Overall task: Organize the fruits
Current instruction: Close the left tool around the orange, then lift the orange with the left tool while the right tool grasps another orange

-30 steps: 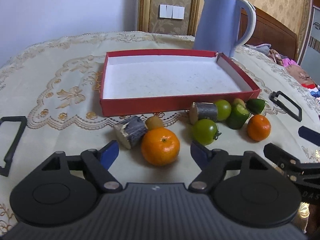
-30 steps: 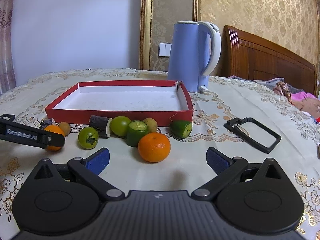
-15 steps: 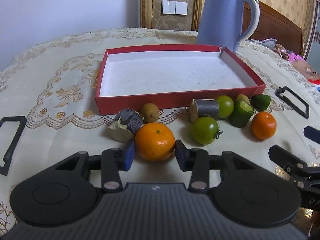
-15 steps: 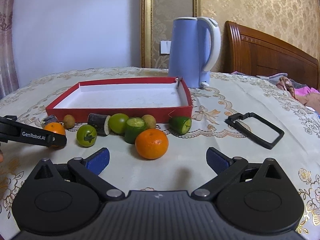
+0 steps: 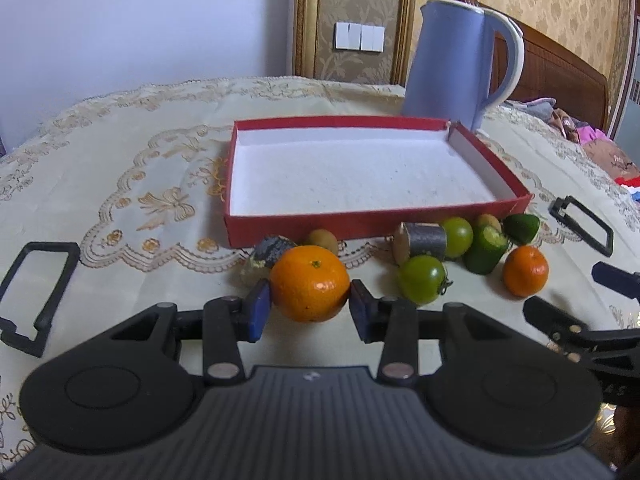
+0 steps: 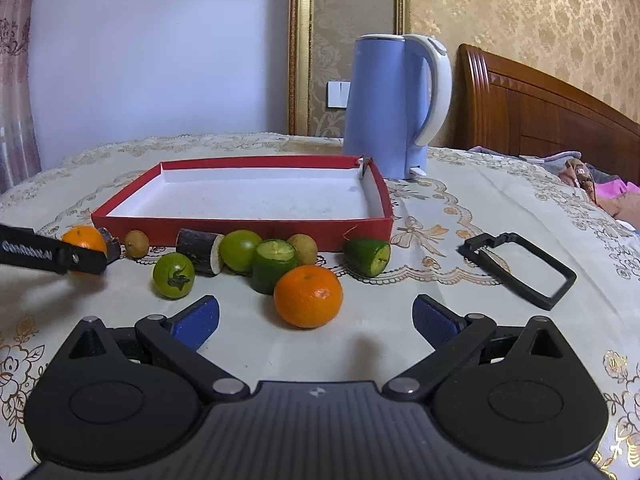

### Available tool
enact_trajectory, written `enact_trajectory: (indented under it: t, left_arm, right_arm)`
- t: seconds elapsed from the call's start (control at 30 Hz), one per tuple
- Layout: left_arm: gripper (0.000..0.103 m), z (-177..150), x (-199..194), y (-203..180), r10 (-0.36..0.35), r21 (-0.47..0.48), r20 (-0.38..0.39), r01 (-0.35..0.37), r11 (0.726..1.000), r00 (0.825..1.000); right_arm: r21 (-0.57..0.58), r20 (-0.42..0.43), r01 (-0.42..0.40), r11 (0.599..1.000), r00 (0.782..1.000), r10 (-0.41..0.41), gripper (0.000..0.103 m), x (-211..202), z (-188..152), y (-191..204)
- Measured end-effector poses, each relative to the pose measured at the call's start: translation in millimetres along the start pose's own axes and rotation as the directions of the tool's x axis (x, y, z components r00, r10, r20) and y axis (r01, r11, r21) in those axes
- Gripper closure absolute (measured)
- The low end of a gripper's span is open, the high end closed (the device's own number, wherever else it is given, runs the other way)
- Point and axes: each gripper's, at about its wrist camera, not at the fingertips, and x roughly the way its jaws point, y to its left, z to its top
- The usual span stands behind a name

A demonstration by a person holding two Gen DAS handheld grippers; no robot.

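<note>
In the left wrist view, the left gripper (image 5: 310,307) has its jaws clamped on an orange (image 5: 309,283) near the red tray (image 5: 360,224), which sits mid-tabletop (image 5: 120,160). A green tomato (image 5: 422,279) and a second orange (image 5: 525,271) lie to the right. In the right wrist view, the right gripper (image 6: 316,320) holds its jaws wide apart, empty, just short of the second orange. A kettle (image 6: 390,106) stands behind the tray, and cut cucumber pieces (image 6: 274,266) lie along the tray's near wall.
</note>
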Motion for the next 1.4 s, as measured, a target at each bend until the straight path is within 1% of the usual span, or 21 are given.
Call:
enact_trajectory:
  t: [0.13, 0.27, 0.37, 0.43, 0.5, 0.63, 0.7, 0.77, 0.83, 0.87, 0.9, 0.97, 1.07, 1.1, 1.13, 1.3, 1.4]
  left_arm:
    - [0.065, 6, -4, -2, 0.011, 0.018, 0.019, -0.011, 1.000, 1.000]
    - [0.065, 11, -4, -3, 0.019, 0.026, 0.029, -0.020, 0.999, 0.999]
    - [0.065, 15, -2, -4, 0.030, 0.024, 0.025, -0.031, 0.999, 0.999]
    - [0.065, 17, -1, -3, 0.036, 0.022, 0.025, -0.037, 0.999, 0.999]
    - [0.065, 19, -1, -3, 0.048, 0.023, 0.030, -0.049, 0.999, 0.998]
    - [0.064, 24, -1, -3, 0.090, 0.037, 0.034, -0.091, 0.995, 0.995]
    - [0.064, 25, 0, -2, 0.093, 0.036, 0.034, -0.095, 0.995, 0.995]
    - [0.064, 27, -1, -1, 0.097, 0.034, 0.035, -0.098, 0.995, 0.995]
    - [0.064, 29, -1, -2, 0.104, 0.037, 0.038, -0.106, 0.994, 0.994]
    - [0.064, 29, -1, -2, 0.107, 0.037, 0.038, -0.108, 0.993, 0.994]
    - [0.064, 29, -2, -2, 0.107, 0.037, 0.038, -0.108, 0.993, 0.994]
    - [0.064, 29, -1, -2, 0.108, 0.038, 0.038, -0.109, 0.993, 0.993]
    - [0.064, 30, -1, -2, 0.112, 0.040, 0.035, -0.113, 0.993, 0.993]
    - [0.064, 30, -1, -3, 0.111, 0.040, 0.033, -0.112, 0.993, 0.993]
    - [0.064, 31, -1, -3, 0.110, 0.040, 0.033, -0.111, 0.993, 0.993]
    - [0.064, 32, -1, -4, 0.118, 0.045, 0.036, -0.119, 0.992, 0.992]
    - [0.064, 34, 0, -5, 0.119, 0.048, 0.032, -0.120, 0.992, 0.992]
  right_arm:
    - [-0.015, -0.004, 0.026, 1.000, 1.000, -0.026, 0.000, 7, 4, 2]
    - [-0.026, -0.012, 0.019, 0.999, 1.000, -0.019, 0.000, 12, 8, 2]
    - [-0.036, -0.031, 0.011, 0.999, 0.999, -0.012, 0.008, 19, 11, 2]
    - [-0.042, -0.047, -0.005, 0.999, 0.999, 0.003, 0.017, 23, 11, 3]
    - [-0.046, -0.051, -0.011, 0.999, 0.999, 0.008, 0.021, 25, 12, 4]
    - [-0.048, -0.057, -0.002, 0.999, 0.998, 0.000, 0.021, 29, 12, 5]
    - [-0.048, -0.061, -0.002, 0.999, 0.998, -0.001, 0.021, 30, 12, 5]
    - [-0.051, -0.064, 0.005, 0.999, 0.998, -0.009, 0.024, 31, 12, 5]
    - [-0.051, -0.081, 0.005, 0.999, 0.997, -0.010, 0.039, 35, 12, 4]
    - [-0.047, -0.091, 0.000, 0.999, 0.996, -0.005, 0.042, 37, 12, 3]
    - [-0.043, -0.098, -0.002, 0.999, 0.995, -0.003, 0.045, 38, 12, 2]
    - [-0.039, -0.105, -0.008, 0.999, 0.994, 0.004, 0.047, 40, 11, 1]
    - [-0.039, -0.106, -0.021, 0.999, 0.994, 0.017, 0.052, 40, 11, 2]
    - [-0.036, -0.107, -0.031, 0.999, 0.994, 0.027, 0.056, 39, 11, 2]
    - [-0.033, -0.110, -0.036, 0.999, 0.993, 0.032, 0.058, 39, 11, 2]
    - [-0.034, -0.108, -0.037, 0.999, 0.994, 0.033, 0.059, 38, 11, 2]
    - [-0.014, -0.105, -0.046, 0.999, 0.993, 0.045, 0.060, 38, 10, -1]
